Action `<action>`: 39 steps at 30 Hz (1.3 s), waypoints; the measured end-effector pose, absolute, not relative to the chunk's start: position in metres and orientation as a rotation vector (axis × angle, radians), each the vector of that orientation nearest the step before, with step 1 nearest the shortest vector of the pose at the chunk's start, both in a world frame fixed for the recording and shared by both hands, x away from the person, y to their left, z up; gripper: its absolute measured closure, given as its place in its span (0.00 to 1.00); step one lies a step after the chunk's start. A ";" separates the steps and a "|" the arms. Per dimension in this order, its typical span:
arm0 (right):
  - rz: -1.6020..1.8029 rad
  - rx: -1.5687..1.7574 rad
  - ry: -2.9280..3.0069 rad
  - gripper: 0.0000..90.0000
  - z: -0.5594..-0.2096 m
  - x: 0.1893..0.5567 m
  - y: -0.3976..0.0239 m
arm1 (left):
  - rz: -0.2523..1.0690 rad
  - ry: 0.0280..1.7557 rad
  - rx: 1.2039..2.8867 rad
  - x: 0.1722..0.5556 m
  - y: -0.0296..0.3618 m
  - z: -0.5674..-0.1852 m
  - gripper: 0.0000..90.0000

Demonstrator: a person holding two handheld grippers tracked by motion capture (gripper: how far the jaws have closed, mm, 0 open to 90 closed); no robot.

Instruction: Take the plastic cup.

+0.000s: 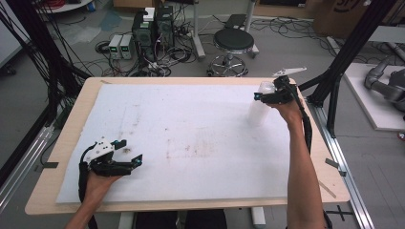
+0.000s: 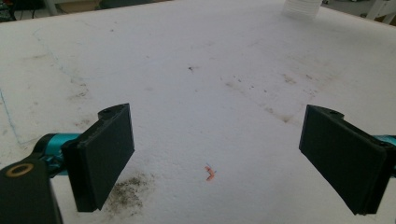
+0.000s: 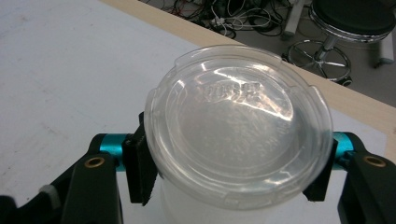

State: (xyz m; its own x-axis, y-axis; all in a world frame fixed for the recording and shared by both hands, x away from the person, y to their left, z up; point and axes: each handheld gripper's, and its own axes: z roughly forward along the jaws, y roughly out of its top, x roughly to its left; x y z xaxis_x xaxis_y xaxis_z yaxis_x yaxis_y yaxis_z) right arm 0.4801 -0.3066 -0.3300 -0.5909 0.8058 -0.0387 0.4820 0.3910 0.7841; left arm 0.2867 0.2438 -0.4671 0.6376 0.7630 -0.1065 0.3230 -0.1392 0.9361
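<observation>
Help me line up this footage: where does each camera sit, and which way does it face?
High view: above the table's near edge, looking forward and down; both forearms, left gripper, right gripper.
Left gripper view: on that gripper, facing the white foam sheet; jaws apart.
Right gripper view: above the clear lidded plastic cup, jaws flanking it.
Shared: the cup.

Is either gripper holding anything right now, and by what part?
The right gripper clamps the clear lidded container by its sides just under the lid. The left gripper is open, holding nothing.

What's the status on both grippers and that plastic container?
Left gripper open, idle, near table corner. Right gripper shut on lidded container. Nothing in the way.
</observation>
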 end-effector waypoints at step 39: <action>1.137 1.094 2.152 0.41 -0.268 0.471 -0.305 | 0.485 0.889 1.743 0.288 0.243 -0.467 0.11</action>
